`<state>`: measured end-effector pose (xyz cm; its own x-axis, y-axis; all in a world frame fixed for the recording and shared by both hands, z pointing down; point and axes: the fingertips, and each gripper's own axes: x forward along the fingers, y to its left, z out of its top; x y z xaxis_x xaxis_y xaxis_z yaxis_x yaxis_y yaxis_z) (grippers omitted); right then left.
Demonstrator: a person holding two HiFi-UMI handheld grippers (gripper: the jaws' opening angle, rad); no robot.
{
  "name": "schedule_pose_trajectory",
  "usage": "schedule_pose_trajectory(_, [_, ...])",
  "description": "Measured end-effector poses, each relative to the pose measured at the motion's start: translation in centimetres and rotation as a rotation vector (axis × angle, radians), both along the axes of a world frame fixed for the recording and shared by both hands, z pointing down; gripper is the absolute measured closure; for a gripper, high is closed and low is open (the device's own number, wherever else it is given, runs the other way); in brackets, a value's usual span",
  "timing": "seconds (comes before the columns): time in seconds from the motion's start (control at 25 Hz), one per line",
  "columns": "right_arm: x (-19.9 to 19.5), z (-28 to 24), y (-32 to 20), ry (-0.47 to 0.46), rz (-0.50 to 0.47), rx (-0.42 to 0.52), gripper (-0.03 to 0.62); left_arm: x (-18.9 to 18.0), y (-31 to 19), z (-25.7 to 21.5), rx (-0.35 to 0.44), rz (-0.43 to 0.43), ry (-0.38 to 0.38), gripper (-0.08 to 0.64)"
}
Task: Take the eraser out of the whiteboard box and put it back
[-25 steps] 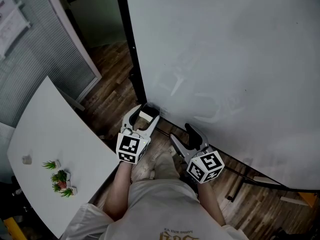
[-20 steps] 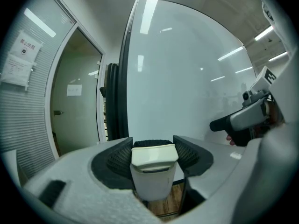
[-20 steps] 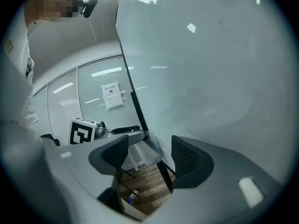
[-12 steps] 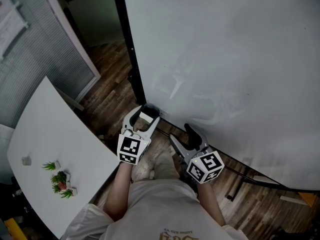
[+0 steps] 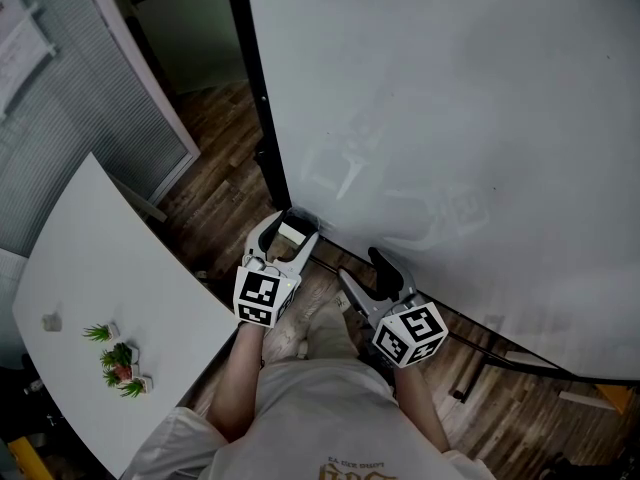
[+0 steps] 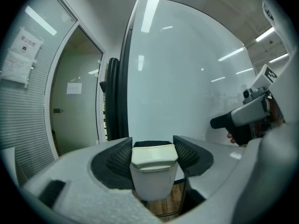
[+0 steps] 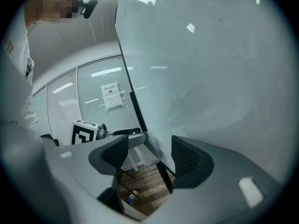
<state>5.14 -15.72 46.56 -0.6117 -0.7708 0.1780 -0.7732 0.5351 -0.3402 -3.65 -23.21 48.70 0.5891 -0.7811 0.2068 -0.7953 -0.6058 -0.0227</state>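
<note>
A white eraser (image 5: 292, 234) with a dark felt underside sits between the pads of my left gripper (image 5: 291, 230), which is shut on it. In the left gripper view the eraser (image 6: 153, 171) fills the gap between the jaws of the left gripper (image 6: 153, 152), held level in front of the whiteboard (image 6: 182, 78). My right gripper (image 5: 362, 266) hangs to the right, near the board's lower edge, open with nothing in it. The right gripper view shows only wood floor between the spread jaws of the right gripper (image 7: 149, 155). I see no whiteboard box in any view.
The large whiteboard (image 5: 450, 98) stands ahead, with a black frame post (image 5: 260, 118) at its left edge. A white table (image 5: 110, 288) with small plants (image 5: 118, 358) is at the left. A glass partition with blinds (image 5: 60, 118) is behind it. Wood floor lies below.
</note>
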Motion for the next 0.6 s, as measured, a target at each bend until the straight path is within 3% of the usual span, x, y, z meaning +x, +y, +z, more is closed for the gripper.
schedule_pose_trajectory(0.6, [0.2, -0.7, 0.5, 0.000, 0.003, 0.026, 0.301, -0.5, 0.7, -0.8, 0.009, -0.023, 0.034, 0.285])
